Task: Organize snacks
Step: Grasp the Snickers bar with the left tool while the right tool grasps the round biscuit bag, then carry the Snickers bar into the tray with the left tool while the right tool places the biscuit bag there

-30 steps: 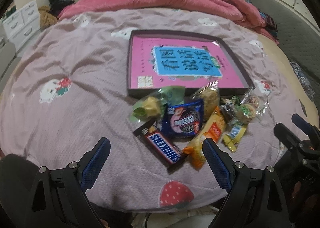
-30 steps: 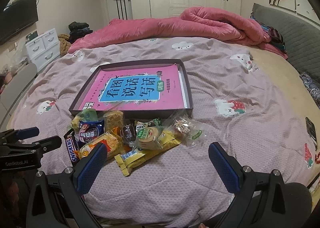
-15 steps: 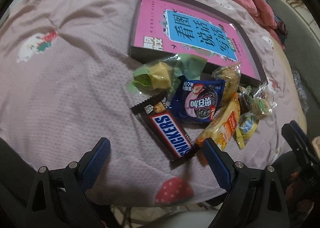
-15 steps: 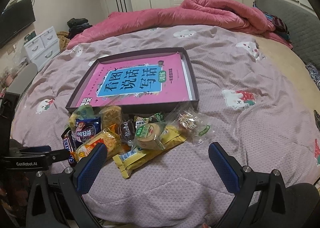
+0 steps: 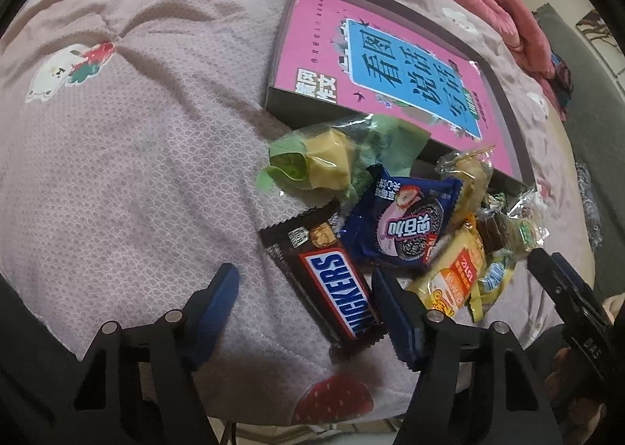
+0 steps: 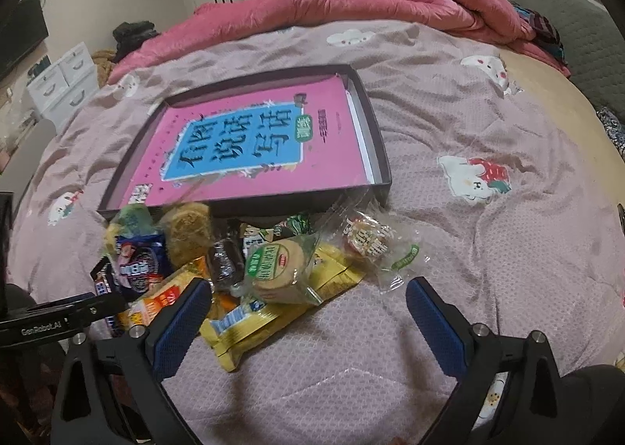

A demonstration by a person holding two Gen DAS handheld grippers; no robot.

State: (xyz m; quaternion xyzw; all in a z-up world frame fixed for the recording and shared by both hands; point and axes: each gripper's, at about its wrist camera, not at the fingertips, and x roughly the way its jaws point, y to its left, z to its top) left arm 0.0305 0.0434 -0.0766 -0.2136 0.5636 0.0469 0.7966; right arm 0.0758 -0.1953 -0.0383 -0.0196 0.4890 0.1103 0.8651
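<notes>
Snickers bar (image 5: 336,281) between parted left gripper (image 5: 308,300) fingers; right gripper (image 6: 308,312) wide

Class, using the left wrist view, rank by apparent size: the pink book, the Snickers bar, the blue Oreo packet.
1. pink book
2. Snickers bar, though nearness to the camera enlarges it
3. blue Oreo packet, close behind

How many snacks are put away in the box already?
None yet. The tray holds only the pink book. Both the left gripper and right gripper are open and empty, the left straddling the Snickers bar. The whole snack pile is left.
</notes>
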